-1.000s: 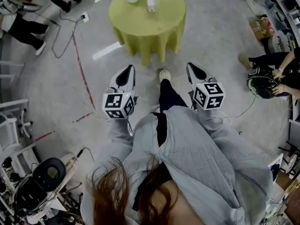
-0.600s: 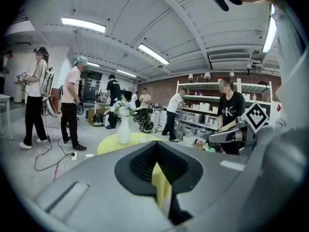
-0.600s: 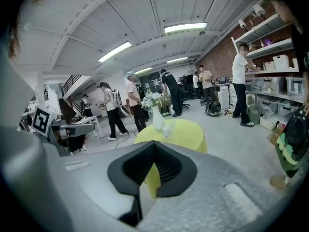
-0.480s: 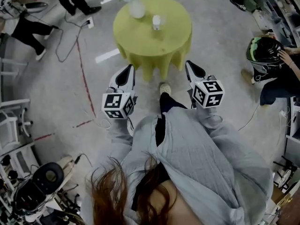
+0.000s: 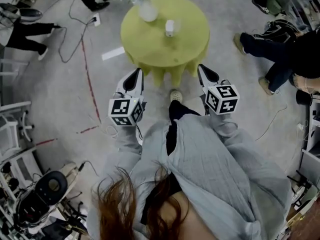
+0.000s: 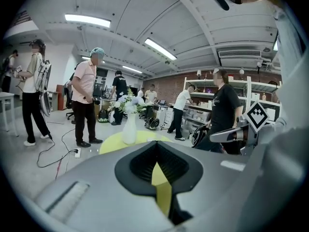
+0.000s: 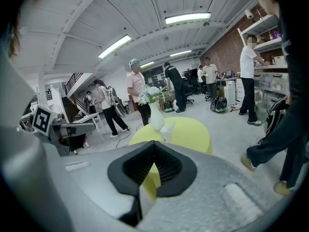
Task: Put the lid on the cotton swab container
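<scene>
A grey concrete workshop floor with loose cables and a red line (image 5: 88,71) spreads around a round table (image 5: 150,59) draped in yellow-green cloth, and other people stand about the room's edges. On the table stand a white vase (image 5: 148,11) of flowers and, just beside it, the small white cotton swab container (image 5: 170,27); its lid cannot be made out at this range. The person stands well short of the table and holds both tools up in front of the body, pointing towards it. The left gripper (image 5: 138,72) has its jaws drawn together with nothing between them. The right gripper (image 5: 201,68) is likewise closed and empty, level with the left.
</scene>
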`<state>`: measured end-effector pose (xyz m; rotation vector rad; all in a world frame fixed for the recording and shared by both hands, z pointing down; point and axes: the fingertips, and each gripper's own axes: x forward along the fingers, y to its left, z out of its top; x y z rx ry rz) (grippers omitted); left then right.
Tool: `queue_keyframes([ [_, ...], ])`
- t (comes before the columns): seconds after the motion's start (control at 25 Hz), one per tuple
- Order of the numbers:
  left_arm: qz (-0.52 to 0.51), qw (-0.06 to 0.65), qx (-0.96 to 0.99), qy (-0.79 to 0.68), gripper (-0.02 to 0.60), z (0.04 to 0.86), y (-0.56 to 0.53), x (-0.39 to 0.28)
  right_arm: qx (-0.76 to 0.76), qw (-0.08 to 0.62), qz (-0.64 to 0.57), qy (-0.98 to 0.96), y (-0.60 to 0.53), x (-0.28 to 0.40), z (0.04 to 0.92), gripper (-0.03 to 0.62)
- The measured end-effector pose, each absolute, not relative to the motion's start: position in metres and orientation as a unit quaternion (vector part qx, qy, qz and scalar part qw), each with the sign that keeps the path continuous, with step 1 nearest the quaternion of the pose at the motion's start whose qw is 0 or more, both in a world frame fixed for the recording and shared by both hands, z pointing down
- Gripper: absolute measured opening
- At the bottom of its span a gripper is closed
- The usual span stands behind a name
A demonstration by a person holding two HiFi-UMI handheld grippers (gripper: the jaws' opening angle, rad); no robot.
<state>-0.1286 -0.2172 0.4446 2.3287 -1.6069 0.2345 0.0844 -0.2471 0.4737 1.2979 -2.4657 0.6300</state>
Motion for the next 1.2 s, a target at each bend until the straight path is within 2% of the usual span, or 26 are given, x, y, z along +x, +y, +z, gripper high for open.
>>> queue_keyframes([
  [0.36,0.080,0.144,0.815,-0.555,0.020,0.447,-0.249,-0.102,0.454,0.138,0.225,-0.851,-0.279,0.108,0.484,0.002],
  [0.72,0.079,0.163,0.806,-0.564,0.020,0.447,-0.246,-0.116,0.451,0.150,0.234,-0.848,-0.286,0.102,0.481,0.002],
  [1.2,0.104,0.172,0.833,-0.516,0.020,0.455,-0.308,-0.111,0.466,0.158,0.263,-0.830,-0.320,0.091,0.494,0.002],
])
